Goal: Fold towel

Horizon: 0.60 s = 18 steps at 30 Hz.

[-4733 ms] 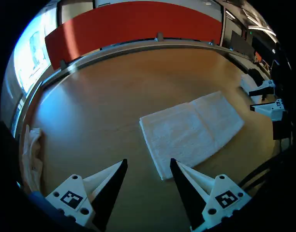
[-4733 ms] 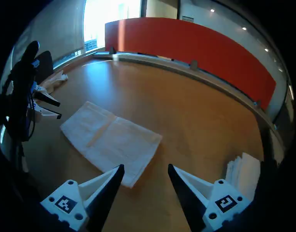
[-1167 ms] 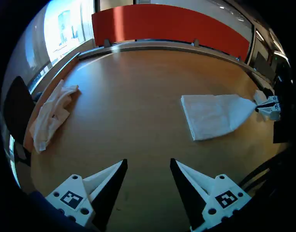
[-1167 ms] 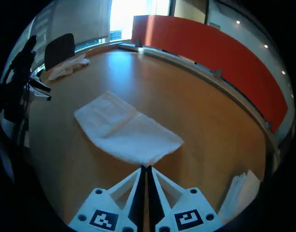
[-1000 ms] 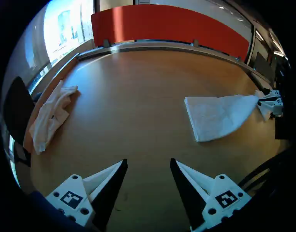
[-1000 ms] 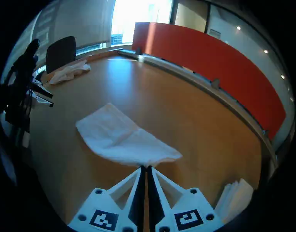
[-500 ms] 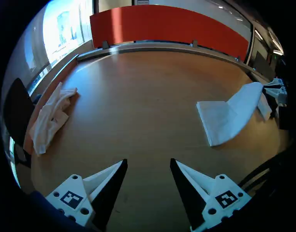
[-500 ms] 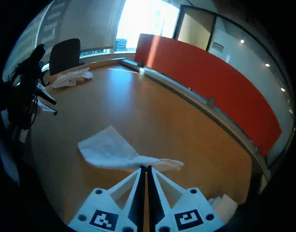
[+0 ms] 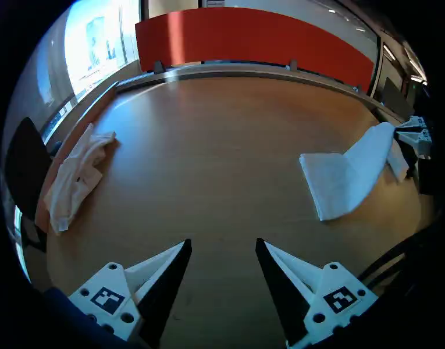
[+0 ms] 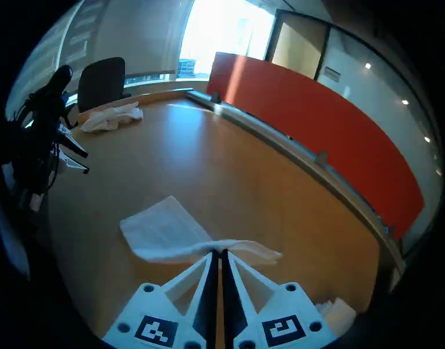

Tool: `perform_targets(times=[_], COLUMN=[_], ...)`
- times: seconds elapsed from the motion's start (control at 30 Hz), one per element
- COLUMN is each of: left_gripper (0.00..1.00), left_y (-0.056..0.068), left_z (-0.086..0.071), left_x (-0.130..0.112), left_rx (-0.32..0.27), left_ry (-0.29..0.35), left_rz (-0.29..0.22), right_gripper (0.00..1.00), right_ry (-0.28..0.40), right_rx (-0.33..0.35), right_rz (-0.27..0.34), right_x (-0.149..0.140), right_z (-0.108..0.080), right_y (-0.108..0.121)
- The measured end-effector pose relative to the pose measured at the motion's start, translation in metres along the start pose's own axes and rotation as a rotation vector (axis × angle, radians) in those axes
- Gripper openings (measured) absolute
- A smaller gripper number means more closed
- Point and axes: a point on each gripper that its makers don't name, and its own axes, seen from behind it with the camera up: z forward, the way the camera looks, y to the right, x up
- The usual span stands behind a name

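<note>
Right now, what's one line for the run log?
right gripper: shut on towel edge, edge raised | left gripper: open, empty | towel: far part flat on table | crumpled cloth: at table edge

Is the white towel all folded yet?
Not yet. Done: the white towel looks folded at least once, a narrow rectangle on the wooden table. In hand: the right tongs are shut on one end, lifting it off the table; the left tongs are open, holding nothing. Left: laying that end over and letting go. A crumpled white cloth lies near the table's edge.
</note>
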Motion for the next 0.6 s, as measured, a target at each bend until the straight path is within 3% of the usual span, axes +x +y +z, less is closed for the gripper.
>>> perform_targets(times=[0.6], left_gripper=[0.81], left_y=[-0.007], left_z=[-0.005], left_x=[0.002], left_rx=[0.008], left_ry=[0.011], left_rz=[-0.012], right_gripper=[0.06], right_ry=[0.017], right_rx=[0.122], right_rz=[-0.053], right_x=[0.023], right_z=[0.035], right_y=[-0.056])
